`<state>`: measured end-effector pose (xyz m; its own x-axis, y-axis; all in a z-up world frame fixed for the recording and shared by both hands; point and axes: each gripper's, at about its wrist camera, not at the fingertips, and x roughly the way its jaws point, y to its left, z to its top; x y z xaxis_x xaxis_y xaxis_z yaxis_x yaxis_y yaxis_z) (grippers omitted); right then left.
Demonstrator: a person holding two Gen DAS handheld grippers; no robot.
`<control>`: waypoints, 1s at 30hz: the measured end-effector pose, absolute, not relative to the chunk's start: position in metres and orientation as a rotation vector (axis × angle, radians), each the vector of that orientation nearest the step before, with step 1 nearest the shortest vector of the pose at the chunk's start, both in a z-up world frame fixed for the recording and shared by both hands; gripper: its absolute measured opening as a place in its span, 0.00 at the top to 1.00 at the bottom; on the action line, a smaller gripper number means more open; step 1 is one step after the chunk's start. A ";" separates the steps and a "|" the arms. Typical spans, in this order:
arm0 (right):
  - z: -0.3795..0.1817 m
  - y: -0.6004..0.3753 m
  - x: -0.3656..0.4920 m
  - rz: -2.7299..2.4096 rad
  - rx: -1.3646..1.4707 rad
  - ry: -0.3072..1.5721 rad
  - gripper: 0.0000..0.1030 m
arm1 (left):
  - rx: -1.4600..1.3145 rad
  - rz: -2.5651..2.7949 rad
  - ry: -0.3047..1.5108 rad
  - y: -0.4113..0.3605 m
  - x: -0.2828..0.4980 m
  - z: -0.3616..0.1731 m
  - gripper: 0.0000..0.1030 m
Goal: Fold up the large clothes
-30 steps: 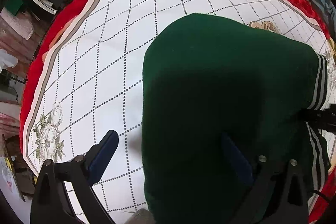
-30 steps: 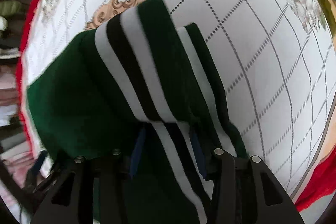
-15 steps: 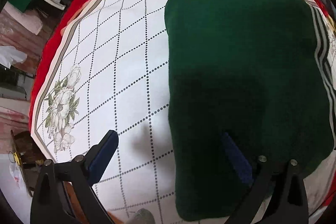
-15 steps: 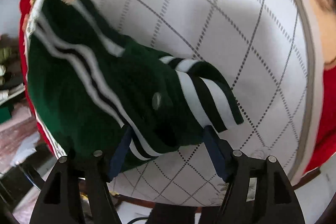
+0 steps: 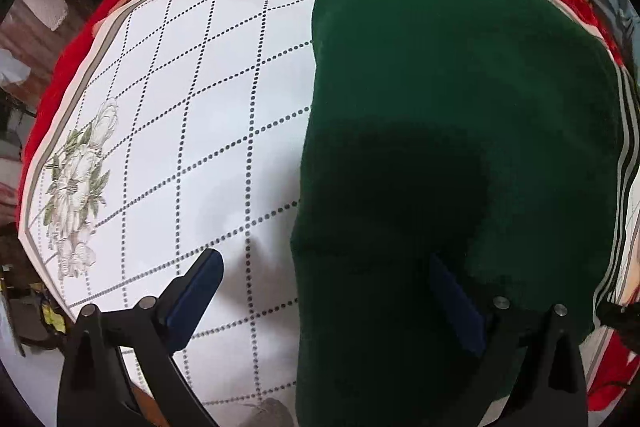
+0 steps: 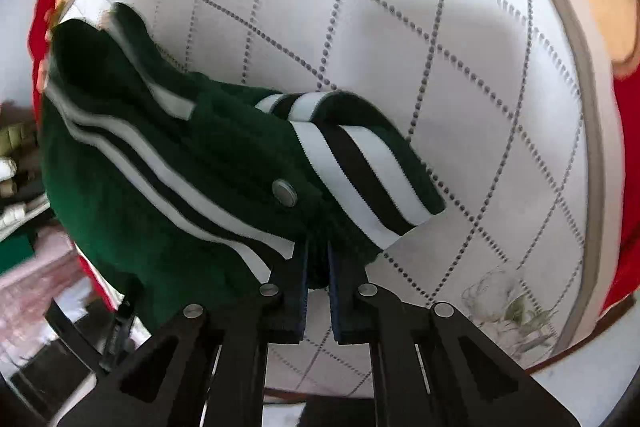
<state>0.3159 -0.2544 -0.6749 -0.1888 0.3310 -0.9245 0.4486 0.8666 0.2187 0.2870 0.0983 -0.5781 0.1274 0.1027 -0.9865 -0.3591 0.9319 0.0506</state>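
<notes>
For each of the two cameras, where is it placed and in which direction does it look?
Left wrist: sits on the left gripper, looks almost straight down at the green jacket and the tablecloth; its wide-open fingers show, one over the cloth, one over the jacket.
Right wrist: sits on the right gripper, looks steeply down at the jacket's striped cuff; its fingers show, shut on jacket fabric.
Shared: the jacket and the tablecloth.
</notes>
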 end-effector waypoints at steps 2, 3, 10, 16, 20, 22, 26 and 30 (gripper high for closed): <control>-0.664 -0.243 0.330 -0.061 0.508 1.798 0.92 | -0.198 0.352 1.395 0.101 0.289 -0.565 0.00; -0.650 -0.239 0.337 -0.043 0.467 1.793 0.90 | -0.184 0.362 1.379 0.103 0.291 -0.555 0.00; -0.585 -0.207 0.409 0.130 0.357 1.603 0.25 | -0.121 0.432 1.292 0.131 0.334 -0.529 0.00; -0.634 -0.152 0.482 0.351 0.461 1.579 0.25 | 0.009 0.455 1.271 0.134 0.394 -0.552 0.00; -0.680 -0.121 0.498 0.420 0.473 1.690 0.97 | 0.062 0.446 1.288 0.135 0.409 -0.562 0.00; -0.664 -0.117 0.499 0.351 0.392 1.619 0.98 | 0.049 0.430 1.280 0.138 0.406 -0.559 0.00; -0.662 -0.132 0.516 0.201 0.346 1.551 0.98 | 0.029 0.448 1.250 0.147 0.393 -0.547 0.00; -0.675 -0.143 0.524 0.202 0.374 1.623 0.97 | -0.049 0.505 1.263 0.171 0.364 -0.542 0.00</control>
<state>0.5241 -0.1426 -0.6752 -0.0519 0.3583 -0.9322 0.1185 0.9291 0.3505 0.3636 0.1705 -0.5420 0.2091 0.3363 -0.9183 -0.3892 0.8901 0.2373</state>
